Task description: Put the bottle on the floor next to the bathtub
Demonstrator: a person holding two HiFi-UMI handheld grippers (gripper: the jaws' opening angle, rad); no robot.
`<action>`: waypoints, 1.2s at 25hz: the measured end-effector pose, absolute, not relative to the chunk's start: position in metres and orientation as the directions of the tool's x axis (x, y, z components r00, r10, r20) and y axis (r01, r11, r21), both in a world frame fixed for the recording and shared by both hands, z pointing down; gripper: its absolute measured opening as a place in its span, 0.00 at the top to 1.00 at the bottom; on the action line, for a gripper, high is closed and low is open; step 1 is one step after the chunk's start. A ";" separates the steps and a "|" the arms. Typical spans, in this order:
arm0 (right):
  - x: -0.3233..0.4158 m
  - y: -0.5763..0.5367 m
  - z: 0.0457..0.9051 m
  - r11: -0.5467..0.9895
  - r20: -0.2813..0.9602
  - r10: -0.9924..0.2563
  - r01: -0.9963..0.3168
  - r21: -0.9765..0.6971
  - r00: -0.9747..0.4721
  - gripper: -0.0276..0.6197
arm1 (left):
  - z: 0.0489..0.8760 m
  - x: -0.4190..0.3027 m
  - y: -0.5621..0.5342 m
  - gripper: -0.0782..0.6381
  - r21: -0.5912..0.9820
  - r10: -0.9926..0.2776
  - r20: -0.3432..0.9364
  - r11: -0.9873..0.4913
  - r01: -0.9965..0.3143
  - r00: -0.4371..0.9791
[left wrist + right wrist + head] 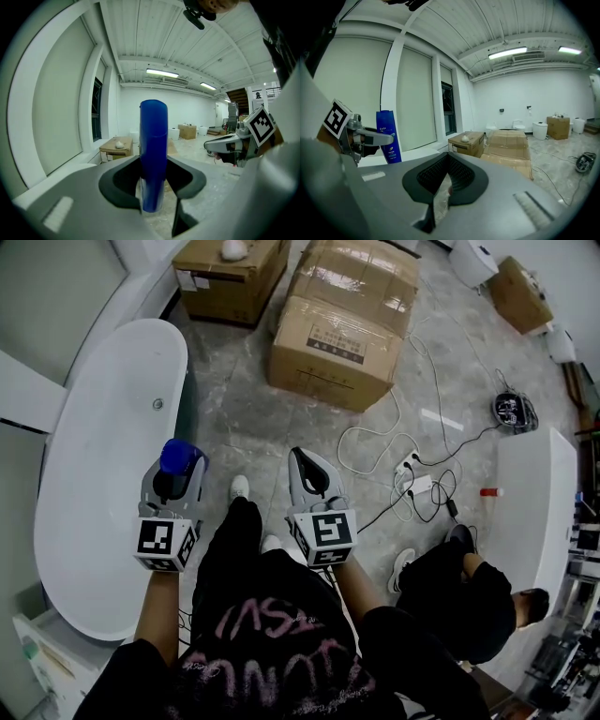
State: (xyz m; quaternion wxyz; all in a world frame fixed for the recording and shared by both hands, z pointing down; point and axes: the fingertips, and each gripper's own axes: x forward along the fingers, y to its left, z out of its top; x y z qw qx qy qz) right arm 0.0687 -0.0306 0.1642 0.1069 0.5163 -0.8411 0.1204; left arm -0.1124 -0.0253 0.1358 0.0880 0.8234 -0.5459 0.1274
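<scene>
A white bathtub [103, 474] fills the left side. Cardboard boxes [342, 320] crowd the floor by its far end. A crouching person [469, 601] sits right, beside loose cables [412, 465]. The left gripper [173, 486] pinches the blue bottle [153, 154] upright over the tub's right rim, base hidden. The right gripper [443, 187] is pressed together, empty.

A bathtub [103, 474] lies along the left. The left gripper [178, 472] hangs above the tub's right rim, with a bottle [178, 456] upright between its jaws. The right gripper [314, 476] is just to its right, over the floor [244, 418]. Two cardboard boxes [342, 324] stand ahead. A power strip [419, 487] lies further right, and another person [469, 601] crouches beside a second tub [536, 512] at far right.
</scene>
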 end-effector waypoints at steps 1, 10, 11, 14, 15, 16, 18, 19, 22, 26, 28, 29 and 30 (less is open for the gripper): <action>0.069 -0.033 0.168 0.436 0.311 -0.842 -0.895 -0.090 -0.441 0.92 | 0.138 -0.113 -0.029 0.66 0.009 -0.876 0.308 -0.388 -0.921 0.372; 0.056 -0.060 0.193 0.422 0.337 -0.838 -0.901 -0.102 -0.430 0.92 | 0.169 -0.128 -0.058 0.66 0.033 -0.866 0.329 -0.388 -0.921 0.377; 0.055 -0.062 0.197 0.421 0.338 -0.837 -0.901 -0.104 -0.430 0.92 | 0.173 -0.129 -0.060 0.66 0.033 -0.865 0.332 -0.387 -0.921 0.376; 0.051 -0.070 0.207 0.419 0.341 -0.836 -0.901 -0.108 -0.430 0.92 | 0.185 -0.135 -0.067 0.66 0.036 -0.865 0.337 -0.382 -0.924 0.370; 0.049 -0.072 0.210 0.419 0.342 -0.836 -0.901 -0.110 -0.430 0.92 | 0.188 -0.137 -0.070 0.66 0.036 -0.866 0.339 -0.380 -0.924 0.369; 0.047 -0.074 0.213 0.419 0.344 -0.835 -0.901 -0.112 -0.430 0.92 | 0.192 -0.138 -0.072 0.66 0.035 -0.866 0.340 -0.378 -0.925 0.367; 0.045 -0.077 0.219 0.420 0.347 -0.832 -0.900 -0.117 -0.433 0.92 | 0.199 -0.141 -0.075 0.66 0.036 -0.867 0.341 -0.374 -0.927 0.363; 0.044 -0.078 0.222 0.420 0.348 -0.831 -0.900 -0.118 -0.433 0.92 | 0.203 -0.141 -0.077 0.66 0.039 -0.867 0.341 -0.373 -0.927 0.363; 0.044 -0.084 0.235 0.413 0.350 -0.834 -0.903 -0.116 -0.426 0.92 | 0.213 -0.142 -0.084 0.66 0.041 -0.865 0.347 -0.373 -0.927 0.364; 0.043 -0.088 0.252 0.409 0.357 -0.833 -0.905 -0.120 -0.423 0.92 | 0.233 -0.143 -0.090 0.66 0.044 -0.862 0.354 -0.373 -0.927 0.363; 0.043 -0.090 0.262 0.404 0.364 -0.832 -0.907 -0.122 -0.419 0.92 | 0.245 -0.144 -0.092 0.66 0.045 -0.859 0.358 -0.376 -0.925 0.366; 0.043 -0.091 0.267 0.400 0.366 -0.832 -0.908 -0.125 -0.417 0.92 | 0.250 -0.144 -0.093 0.66 0.045 -0.856 0.363 -0.378 -0.925 0.368; 0.043 -0.093 0.272 0.397 0.368 -0.832 -0.909 -0.128 -0.415 0.92 | 0.255 -0.144 -0.095 0.66 0.046 -0.854 0.366 -0.380 -0.924 0.369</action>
